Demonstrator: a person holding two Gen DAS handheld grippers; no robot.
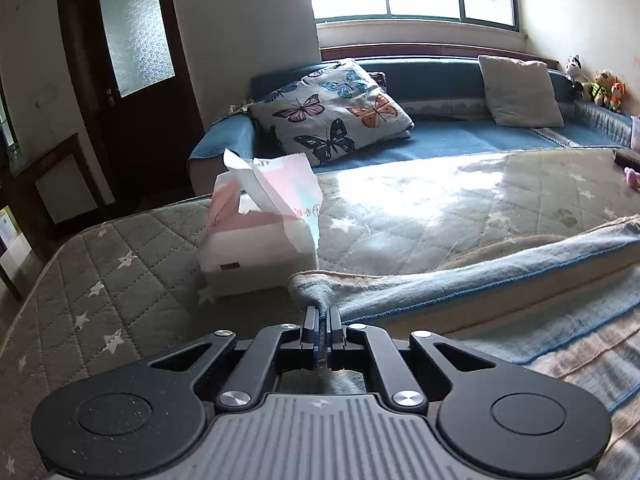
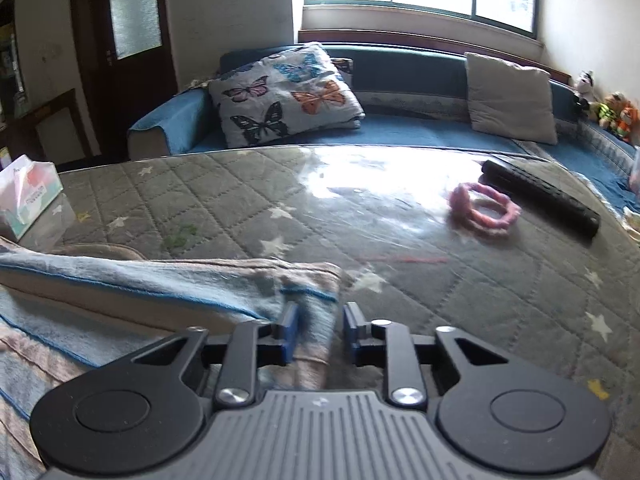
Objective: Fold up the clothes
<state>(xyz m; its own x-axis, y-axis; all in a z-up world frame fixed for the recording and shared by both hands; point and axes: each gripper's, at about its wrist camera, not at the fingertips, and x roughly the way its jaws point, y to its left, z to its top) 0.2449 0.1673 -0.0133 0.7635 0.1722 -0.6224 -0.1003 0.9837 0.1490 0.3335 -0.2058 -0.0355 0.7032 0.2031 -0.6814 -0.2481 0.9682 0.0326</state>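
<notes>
A blue, beige and pink striped cloth (image 1: 500,280) lies on the quilted grey table cover (image 1: 120,272), partly folded over on itself. My left gripper (image 1: 321,314) is shut on the cloth's left corner, which bunches up just ahead of the fingers. In the right wrist view the same cloth (image 2: 140,292) stretches to the left. My right gripper (image 2: 318,320) is open, its blue pads apart, with the cloth's right corner lying between them.
A pink and white tissue box (image 1: 260,232) stands close ahead of the left gripper. A pink fuzzy ring (image 2: 484,210) and a black remote (image 2: 540,198) lie at the far right. A blue sofa (image 2: 400,132) with cushions is behind the table.
</notes>
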